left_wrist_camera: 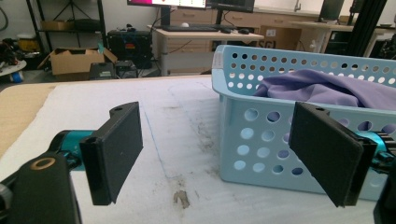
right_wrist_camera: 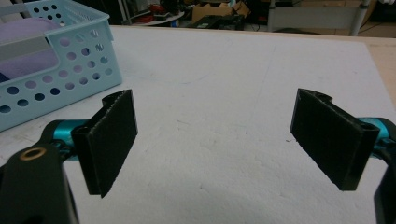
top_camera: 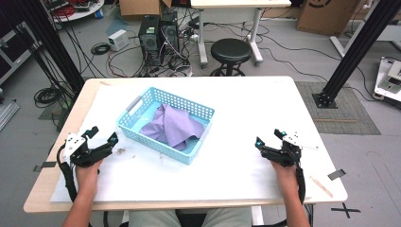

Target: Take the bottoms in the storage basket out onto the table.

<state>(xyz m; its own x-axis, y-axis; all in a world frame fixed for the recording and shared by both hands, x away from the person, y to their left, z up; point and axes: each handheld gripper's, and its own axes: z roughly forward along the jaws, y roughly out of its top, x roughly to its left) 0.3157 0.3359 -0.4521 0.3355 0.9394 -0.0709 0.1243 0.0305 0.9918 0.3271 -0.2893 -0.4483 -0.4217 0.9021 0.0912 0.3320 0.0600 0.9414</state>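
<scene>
A light blue perforated basket (top_camera: 137,130) stands near the middle of the white table, with a crumpled purple cloth (top_camera: 172,125) lying inside it. My left gripper (top_camera: 102,135) rests at the table's left edge, a short way left of the basket, jaws wide open and empty. In the left gripper view the basket (left_wrist_camera: 261,144) fills the right side with the purple cloth (left_wrist_camera: 322,88) above its rim, and my gripper (left_wrist_camera: 219,154) is open. My right gripper (top_camera: 270,137) sits near the table's right edge, open and empty. From the right gripper view my gripper (right_wrist_camera: 215,142) frames bare table; the basket (right_wrist_camera: 70,70) is at the far left.
A white sheet (top_camera: 246,109) covers the wooden table. A wooden stick (top_camera: 321,185) lies at the front right corner. Small dark stains (left_wrist_camera: 182,198) mark the sheet near the left gripper. Beyond the table are a black stool (top_camera: 231,52), computer towers (top_camera: 151,38) and cables.
</scene>
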